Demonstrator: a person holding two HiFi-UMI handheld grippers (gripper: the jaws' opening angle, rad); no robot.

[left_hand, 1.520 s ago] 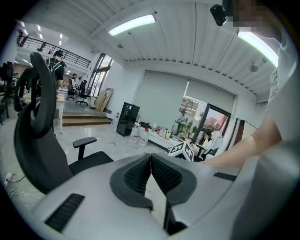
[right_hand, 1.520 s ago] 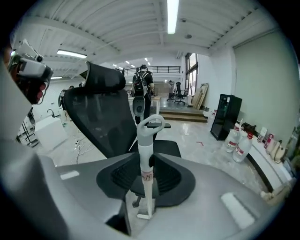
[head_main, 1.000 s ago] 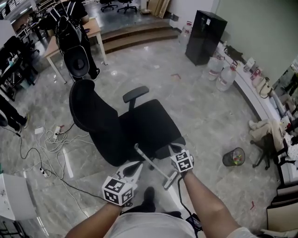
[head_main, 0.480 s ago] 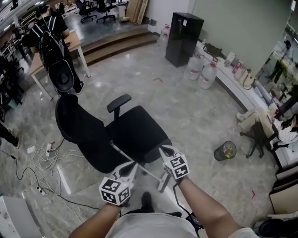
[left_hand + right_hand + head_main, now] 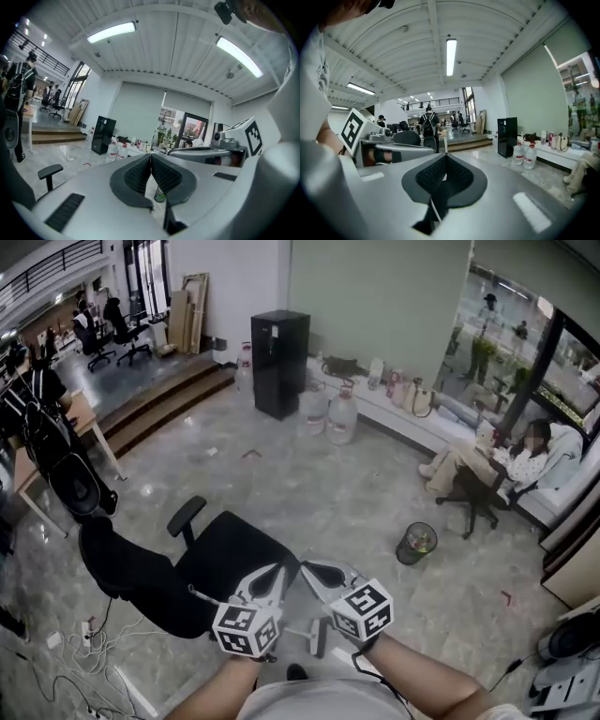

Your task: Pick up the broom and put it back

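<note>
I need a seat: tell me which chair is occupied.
The window chair: a person sits in it; the black chair in front is empty.

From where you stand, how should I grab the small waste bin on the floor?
Take the waste bin by its rim, from straight above. It stands upright with its mouth open, so one jaw can go inside the wall, one outside.

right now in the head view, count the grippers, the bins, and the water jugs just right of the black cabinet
grippers: 2, left gripper and right gripper
bin: 1
water jugs right of the black cabinet: 2
total: 5
</note>
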